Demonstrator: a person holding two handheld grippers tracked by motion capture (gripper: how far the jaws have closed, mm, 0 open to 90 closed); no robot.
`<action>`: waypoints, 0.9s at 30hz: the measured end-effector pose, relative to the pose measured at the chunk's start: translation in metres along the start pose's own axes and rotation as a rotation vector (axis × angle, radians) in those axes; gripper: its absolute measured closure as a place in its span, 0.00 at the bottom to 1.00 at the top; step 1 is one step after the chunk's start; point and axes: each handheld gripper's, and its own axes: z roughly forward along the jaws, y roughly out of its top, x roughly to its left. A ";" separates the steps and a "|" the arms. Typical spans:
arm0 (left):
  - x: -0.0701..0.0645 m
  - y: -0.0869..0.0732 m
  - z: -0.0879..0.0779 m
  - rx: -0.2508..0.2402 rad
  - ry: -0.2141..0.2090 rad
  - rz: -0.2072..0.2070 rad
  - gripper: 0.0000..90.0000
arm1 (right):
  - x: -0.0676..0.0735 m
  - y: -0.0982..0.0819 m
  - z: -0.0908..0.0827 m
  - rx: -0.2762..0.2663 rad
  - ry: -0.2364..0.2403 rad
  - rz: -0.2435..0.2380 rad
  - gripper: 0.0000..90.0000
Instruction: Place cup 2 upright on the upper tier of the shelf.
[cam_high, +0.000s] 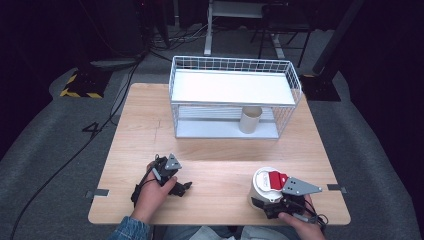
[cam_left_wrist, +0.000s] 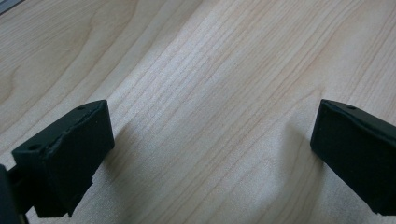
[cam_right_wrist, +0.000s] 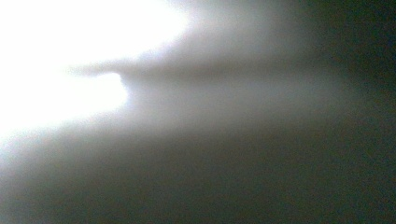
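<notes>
High view: nearest, at the near right of the table (cam_high: 215, 165), the right gripper (cam_high: 272, 204) is at a white cup (cam_high: 264, 189) with a red-patched lid; the jaws sit at its near side, but I cannot tell whether they grasp it. The cup looks light, thin-walled and smooth, likely to dent or slip, so the firmer band under the lid seems the best hold. The left gripper (cam_high: 182, 188) rests at the near left. A wire rack (cam_high: 232, 95) stands far, a tan cup (cam_high: 250, 119) inside.

Left gripper view: jaws released wide over bare wood.

Right gripper view: a white blur, very close.
</notes>
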 end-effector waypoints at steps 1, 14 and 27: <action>0.000 0.000 0.000 0.000 0.000 0.000 0.00 | 0.000 0.000 0.000 -0.004 0.000 -0.010 0.10; 0.000 0.000 0.000 0.000 0.001 0.001 0.00 | -0.001 0.000 -0.001 0.004 0.002 -0.023 0.11; 0.000 0.000 0.000 0.000 0.001 0.001 0.00 | -0.001 0.002 -0.001 0.007 0.000 -0.002 0.12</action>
